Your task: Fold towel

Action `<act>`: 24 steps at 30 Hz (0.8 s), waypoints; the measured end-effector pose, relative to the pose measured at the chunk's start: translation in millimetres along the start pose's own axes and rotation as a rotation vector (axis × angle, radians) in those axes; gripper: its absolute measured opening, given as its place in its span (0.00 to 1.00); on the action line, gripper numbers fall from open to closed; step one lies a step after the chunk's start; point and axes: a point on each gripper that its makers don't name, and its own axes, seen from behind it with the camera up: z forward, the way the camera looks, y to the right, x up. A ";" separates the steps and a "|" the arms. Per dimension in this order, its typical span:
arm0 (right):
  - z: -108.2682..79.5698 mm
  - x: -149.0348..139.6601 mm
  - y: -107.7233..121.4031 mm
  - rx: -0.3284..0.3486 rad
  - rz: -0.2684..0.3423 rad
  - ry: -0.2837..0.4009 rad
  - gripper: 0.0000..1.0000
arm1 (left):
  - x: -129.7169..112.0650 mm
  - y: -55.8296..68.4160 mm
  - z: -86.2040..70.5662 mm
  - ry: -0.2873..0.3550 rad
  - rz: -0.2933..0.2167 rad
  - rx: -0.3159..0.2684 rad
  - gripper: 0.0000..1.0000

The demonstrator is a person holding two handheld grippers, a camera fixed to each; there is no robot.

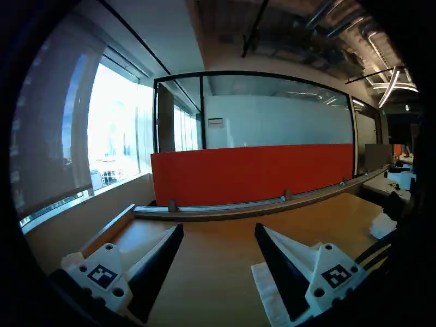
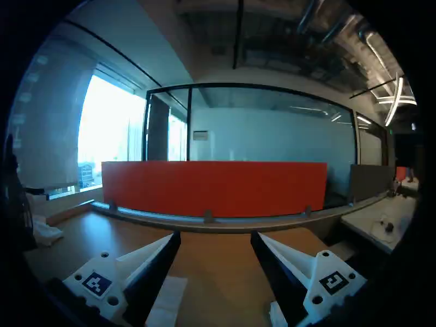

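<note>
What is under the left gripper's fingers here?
A white towel corner lies on the wooden desk beneath one finger of the left gripper; that finger covers the rest. Bare desk lies under the other finger.

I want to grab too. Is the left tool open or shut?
Open: the left tool has white plastic fingers wide apart, brown wooden table between.

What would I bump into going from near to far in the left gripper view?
Left gripper, open → white towel lying on the desk → grey rail along the back edge → orange divider → glass wall.
</note>
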 end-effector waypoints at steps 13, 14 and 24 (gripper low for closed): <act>-17.3 7.6 -35.8 0.187 -0.152 -0.178 0.99 | -5.3 42.7 3.0 -0.122 0.036 -0.163 0.98; -19.3 5.0 -39.2 0.204 -0.161 -0.193 1.00 | -7.7 46.5 2.4 -0.134 0.035 -0.179 0.97; -36.9 -38.1 -68.1 0.372 -0.254 -0.340 1.00 | -49.5 76.8 -10.3 -0.270 0.085 -0.321 0.97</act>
